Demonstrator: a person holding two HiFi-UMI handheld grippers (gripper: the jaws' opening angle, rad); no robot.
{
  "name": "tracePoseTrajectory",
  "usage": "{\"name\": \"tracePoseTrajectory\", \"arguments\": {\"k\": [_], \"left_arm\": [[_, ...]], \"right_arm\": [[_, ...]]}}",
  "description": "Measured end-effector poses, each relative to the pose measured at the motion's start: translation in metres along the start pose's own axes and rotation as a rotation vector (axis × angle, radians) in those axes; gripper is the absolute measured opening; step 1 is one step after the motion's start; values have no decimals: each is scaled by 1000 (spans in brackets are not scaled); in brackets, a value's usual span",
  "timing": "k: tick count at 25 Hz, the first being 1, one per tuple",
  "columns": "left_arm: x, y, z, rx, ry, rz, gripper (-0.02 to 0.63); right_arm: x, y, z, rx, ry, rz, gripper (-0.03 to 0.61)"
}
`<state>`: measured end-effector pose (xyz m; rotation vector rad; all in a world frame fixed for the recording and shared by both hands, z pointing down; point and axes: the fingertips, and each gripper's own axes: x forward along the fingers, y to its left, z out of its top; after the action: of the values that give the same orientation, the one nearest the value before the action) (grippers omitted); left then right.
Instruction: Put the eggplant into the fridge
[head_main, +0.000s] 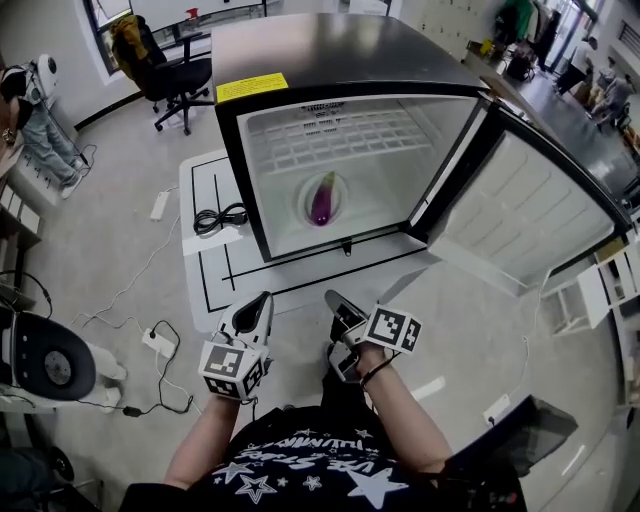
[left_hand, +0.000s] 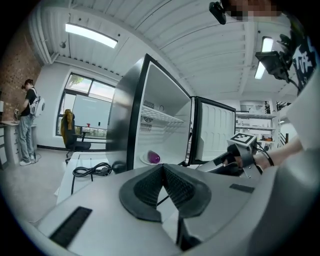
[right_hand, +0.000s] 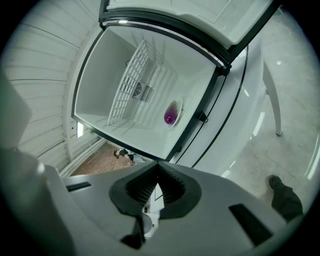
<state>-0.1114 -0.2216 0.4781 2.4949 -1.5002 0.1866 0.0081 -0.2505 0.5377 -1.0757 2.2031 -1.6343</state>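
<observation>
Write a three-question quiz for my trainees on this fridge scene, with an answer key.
1. True or false: the eggplant lies on a plate inside the fridge.
2. The fridge door is: A shut, B open, C removed.
3. Fill in: the left hand-held gripper and the right hand-held gripper are both empty, with jaws ____ (apart or together).
Key: 1 true; 2 B; 3 together.

Setting: an indoor lab or test workshop. Indicators:
- a small fridge (head_main: 330, 50) on a white floor board (head_main: 205, 270) marked with black lines
- a coiled cable (head_main: 218, 218) and power strip (head_main: 158, 343) on the grey floor
- an office chair (head_main: 175, 75)
- a brick wall (left_hand: 17, 60)
- tube lights (left_hand: 90, 35) (ribbed ceiling)
- a person (left_hand: 29, 120) standing at a side desk
</observation>
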Motion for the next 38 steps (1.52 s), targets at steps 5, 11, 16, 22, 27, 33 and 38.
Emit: {"name": "tracePoseTrajectory", "arguments": {"k": [5,11,16,22,27,33,38], "left_arm": [[-21,-11,-10,-3,6,-36,9],[-51,-28,-22,3,13,-93,9],[-74,-39,-26,15,15,-134,9],[-95,-45,-30,25,8,-173,9],[-104,-53,-36,20,12,-204,9],[-107,-57,-35,24,9,-216,9],[-110,-57,-33,24,-1,-205,9]], "right_arm": [[-19,8,-29,-10,-11,-2,6],[-49,13,-61,-11,-50,-18,6],[-67,18,-87,-6,-79,-32,6],[-84,24,-116,-13,-97,-52,6],[-96,23,-129,-15,-104,-80,6],[-103,25,-133,-29,-101,-93,6],[-102,25,-138,-33,-78,-90,6]]}}
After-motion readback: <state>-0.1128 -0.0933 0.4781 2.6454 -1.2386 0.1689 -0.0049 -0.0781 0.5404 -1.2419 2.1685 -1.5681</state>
